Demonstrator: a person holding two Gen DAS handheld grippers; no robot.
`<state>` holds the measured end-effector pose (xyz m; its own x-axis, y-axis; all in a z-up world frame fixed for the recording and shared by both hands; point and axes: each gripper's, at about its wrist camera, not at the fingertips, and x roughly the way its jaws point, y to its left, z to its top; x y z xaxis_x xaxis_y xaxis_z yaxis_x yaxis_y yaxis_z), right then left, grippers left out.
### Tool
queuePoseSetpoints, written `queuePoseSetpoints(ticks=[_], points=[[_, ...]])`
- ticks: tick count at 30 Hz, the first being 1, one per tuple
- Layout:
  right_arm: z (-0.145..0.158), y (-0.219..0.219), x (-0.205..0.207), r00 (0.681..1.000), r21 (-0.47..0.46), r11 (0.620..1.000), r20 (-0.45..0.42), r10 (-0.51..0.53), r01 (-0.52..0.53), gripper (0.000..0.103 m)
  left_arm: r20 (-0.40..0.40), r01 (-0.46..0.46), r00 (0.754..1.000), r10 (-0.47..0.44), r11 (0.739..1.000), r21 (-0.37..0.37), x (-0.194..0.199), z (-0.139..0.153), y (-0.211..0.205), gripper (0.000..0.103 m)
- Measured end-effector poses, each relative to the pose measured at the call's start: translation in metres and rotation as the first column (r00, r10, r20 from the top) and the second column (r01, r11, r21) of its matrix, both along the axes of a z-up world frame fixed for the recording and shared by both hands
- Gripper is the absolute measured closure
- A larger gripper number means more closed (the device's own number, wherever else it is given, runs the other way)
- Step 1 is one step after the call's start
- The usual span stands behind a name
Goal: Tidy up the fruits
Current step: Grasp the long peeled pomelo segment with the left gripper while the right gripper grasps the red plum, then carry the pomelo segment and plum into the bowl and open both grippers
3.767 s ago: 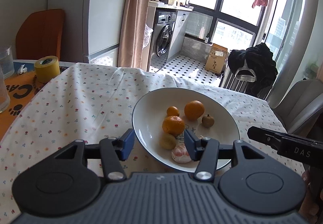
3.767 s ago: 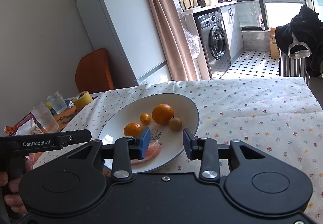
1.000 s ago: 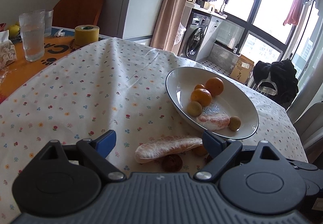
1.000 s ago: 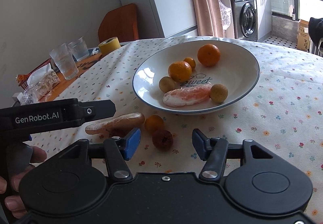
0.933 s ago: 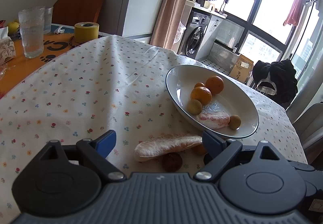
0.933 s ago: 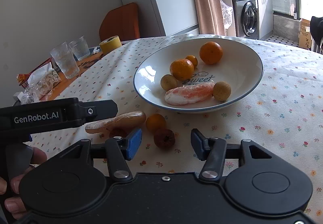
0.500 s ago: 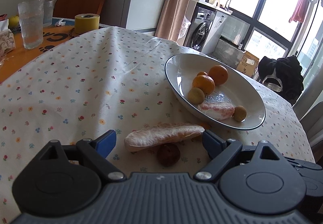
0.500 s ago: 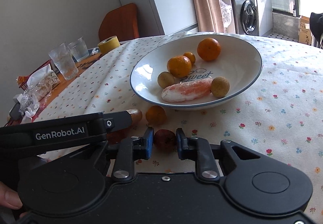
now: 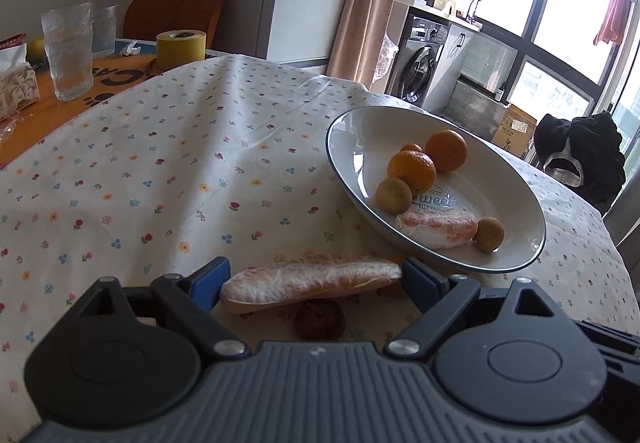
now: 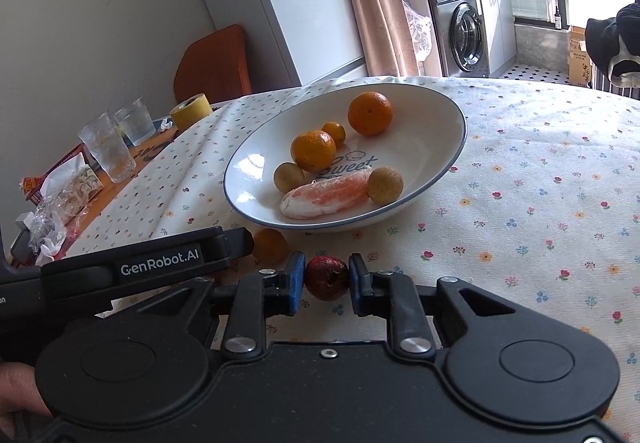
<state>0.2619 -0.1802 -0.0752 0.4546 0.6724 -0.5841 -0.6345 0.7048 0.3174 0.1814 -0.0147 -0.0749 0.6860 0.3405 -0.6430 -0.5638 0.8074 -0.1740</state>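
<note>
Fruit (image 10: 326, 278): dark red, wrinkled | right jaws pinching it | left jaws spread

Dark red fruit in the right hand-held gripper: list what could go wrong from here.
1. The right hand-held gripper pinches the small, round dark red fruit at its sides; it may slip out or get crushed when lifted.
2. A small orange fruit lies loose on the tablecloth close by; a swing could knock it rolling.
3. The left hand-held gripper brackets the long pomelo segment endwise, crowding the right one; they could collide, and the soft segment may sag or tear.
</note>
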Motion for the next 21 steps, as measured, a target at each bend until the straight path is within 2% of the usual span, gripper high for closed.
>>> queuePoseSetpoints(ticks=[9, 21], points=[[0.008, -0.009, 0.001, 1.000, 0.034, 0.999, 0.022, -0.020, 0.019, 0.081, -0.004, 0.006, 1.000, -0.006, 1.000, -0.003, -0.006, 0.004, 0.002, 0.016], [0.020, -0.014, -0.002, 0.998, 0.055, 0.997, 0.046, -0.048, 0.045, 0.081, 0.068, 0.012, 0.998, -0.013, 1.000, 0.025, -0.027, 0.034, 0.006, 0.016]])
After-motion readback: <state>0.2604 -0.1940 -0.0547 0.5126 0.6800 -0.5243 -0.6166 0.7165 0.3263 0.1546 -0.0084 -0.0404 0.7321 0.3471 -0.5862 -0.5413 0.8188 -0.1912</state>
